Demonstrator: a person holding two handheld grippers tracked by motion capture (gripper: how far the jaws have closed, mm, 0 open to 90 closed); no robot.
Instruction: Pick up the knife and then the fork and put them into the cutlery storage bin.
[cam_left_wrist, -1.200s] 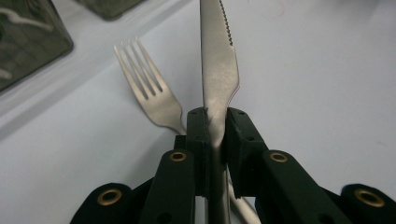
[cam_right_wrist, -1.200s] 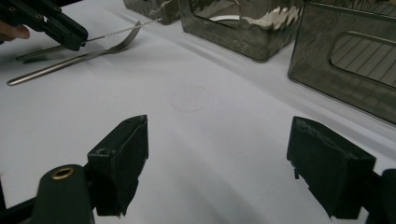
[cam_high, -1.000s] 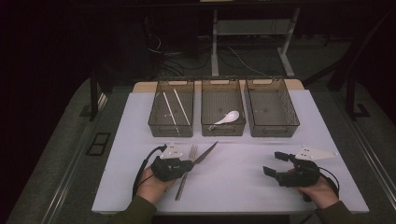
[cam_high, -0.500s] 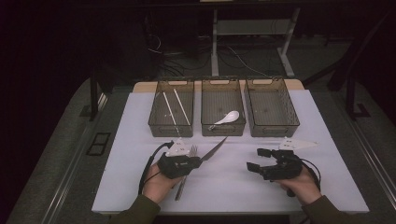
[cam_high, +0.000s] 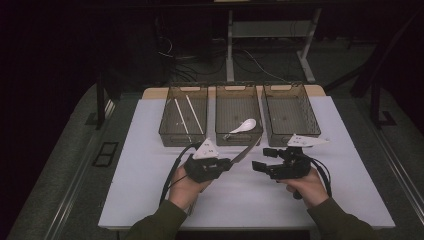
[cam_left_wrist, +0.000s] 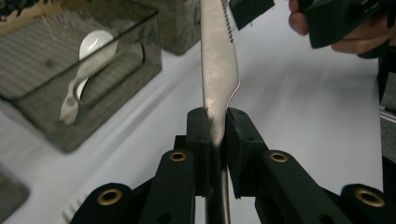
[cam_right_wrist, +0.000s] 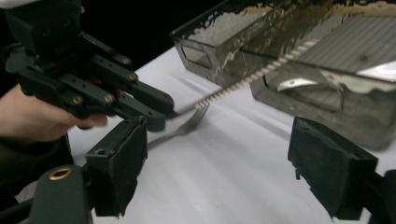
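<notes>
Knife (cam_left_wrist: 218, 70) clamped in the left gripper (cam_high: 231, 162), lifted off the white table (cam_high: 150, 165).

Left jaws are clenched on the knife's handle end, and the serrated blade runs up toward about one o'clock in the high view, its tip near the front wall of the middle bin (cam_high: 239, 114). Right gripper (cam_high: 260, 165) sits just beside the blade at three o'clock from the left one, its jaws spread wide with nothing between them. A fork (cam_right_wrist: 180, 129) lies on the table below the left gripper. A white spoon (cam_high: 242, 126) rests inside the middle bin; two white chopsticks (cam_high: 187, 115) lie in the left bin (cam_high: 184, 116), at eleven o'clock from the left hand (cam_high: 186, 186).
</notes>
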